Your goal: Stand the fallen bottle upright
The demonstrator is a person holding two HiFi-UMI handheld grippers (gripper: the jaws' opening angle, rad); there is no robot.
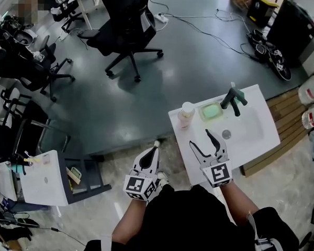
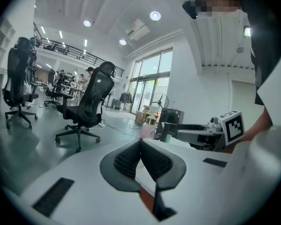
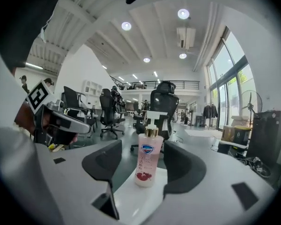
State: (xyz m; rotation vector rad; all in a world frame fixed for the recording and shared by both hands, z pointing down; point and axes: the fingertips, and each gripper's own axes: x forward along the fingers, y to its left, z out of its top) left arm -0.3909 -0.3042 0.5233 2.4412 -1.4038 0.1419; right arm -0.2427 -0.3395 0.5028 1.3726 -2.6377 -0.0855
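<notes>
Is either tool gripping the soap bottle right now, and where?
Nothing is held. The soap bottle stands free on the sink top, beyond the parted jaws of the right tool. The left tool is shut on nothing.

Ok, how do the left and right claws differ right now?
The left claw is shut and empty; the right claw is open. The left claw hangs beside the sink, over the floor; the right claw is over the sink, facing the upright bottle without touching it. Both point forward, roughly the same way.
</notes>
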